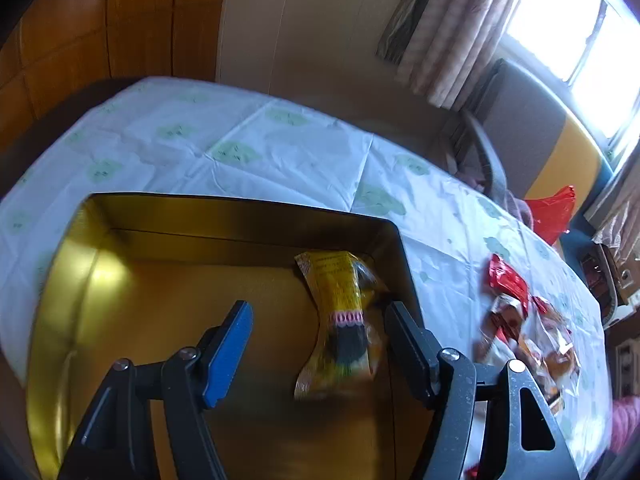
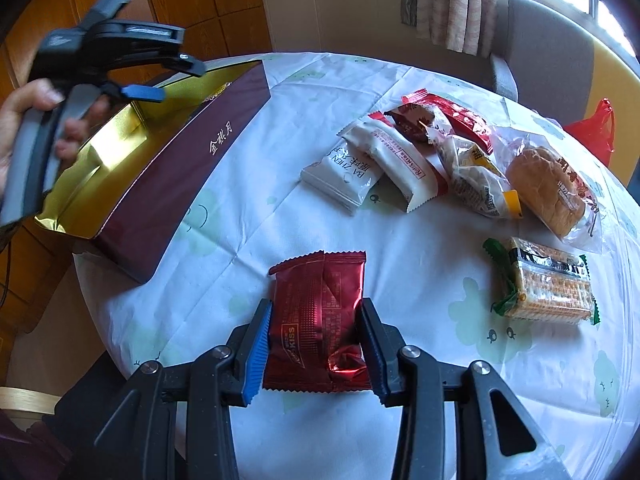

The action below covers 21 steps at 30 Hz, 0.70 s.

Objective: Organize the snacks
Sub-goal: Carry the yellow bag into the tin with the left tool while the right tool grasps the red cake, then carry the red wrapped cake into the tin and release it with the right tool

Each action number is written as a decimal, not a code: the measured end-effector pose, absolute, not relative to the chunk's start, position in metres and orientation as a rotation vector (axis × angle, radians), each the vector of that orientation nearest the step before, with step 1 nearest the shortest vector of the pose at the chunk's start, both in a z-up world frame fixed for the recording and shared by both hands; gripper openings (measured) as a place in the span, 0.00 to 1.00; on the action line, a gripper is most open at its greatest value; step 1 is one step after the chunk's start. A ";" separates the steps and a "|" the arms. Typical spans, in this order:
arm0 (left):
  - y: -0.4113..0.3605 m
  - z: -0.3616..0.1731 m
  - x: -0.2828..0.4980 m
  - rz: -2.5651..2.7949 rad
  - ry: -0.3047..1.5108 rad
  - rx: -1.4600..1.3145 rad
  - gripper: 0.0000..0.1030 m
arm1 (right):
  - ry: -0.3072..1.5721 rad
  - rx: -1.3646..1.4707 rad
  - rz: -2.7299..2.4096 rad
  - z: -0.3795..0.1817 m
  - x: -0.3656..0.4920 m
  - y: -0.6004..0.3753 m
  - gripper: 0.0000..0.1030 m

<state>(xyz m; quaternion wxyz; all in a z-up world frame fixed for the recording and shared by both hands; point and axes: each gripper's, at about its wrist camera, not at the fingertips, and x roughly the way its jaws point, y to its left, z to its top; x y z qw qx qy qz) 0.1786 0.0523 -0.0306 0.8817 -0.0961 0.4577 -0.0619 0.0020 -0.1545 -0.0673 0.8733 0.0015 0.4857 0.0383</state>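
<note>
A gold-lined box [image 1: 100, 280] with dark red outer walls [image 2: 192, 184] stands on the table at the left. A yellow snack packet [image 1: 340, 312] lies inside it near the right wall, blurred. My left gripper [image 1: 316, 320] is open over the box, apart from the packet; it also shows in the right wrist view [image 2: 132, 44]. My right gripper [image 2: 316, 320] is shut on a dark red snack packet [image 2: 320, 316] above the table. Several loose snacks lie on the tablecloth: white packets [image 2: 360, 164], a bun [image 2: 548, 192], crackers [image 2: 548, 288].
The table wears a white cloth with green prints [image 2: 400, 248]. A grey chair [image 2: 540, 48] and a red plastic bag [image 2: 596, 128] are at the far side. A curtain and window are behind. Wooden panelling stands at the left.
</note>
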 end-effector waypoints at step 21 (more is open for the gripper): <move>0.073 -0.001 0.038 0.108 0.685 -0.072 0.76 | 0.973 0.007 0.053 -0.068 -0.004 -0.153 0.41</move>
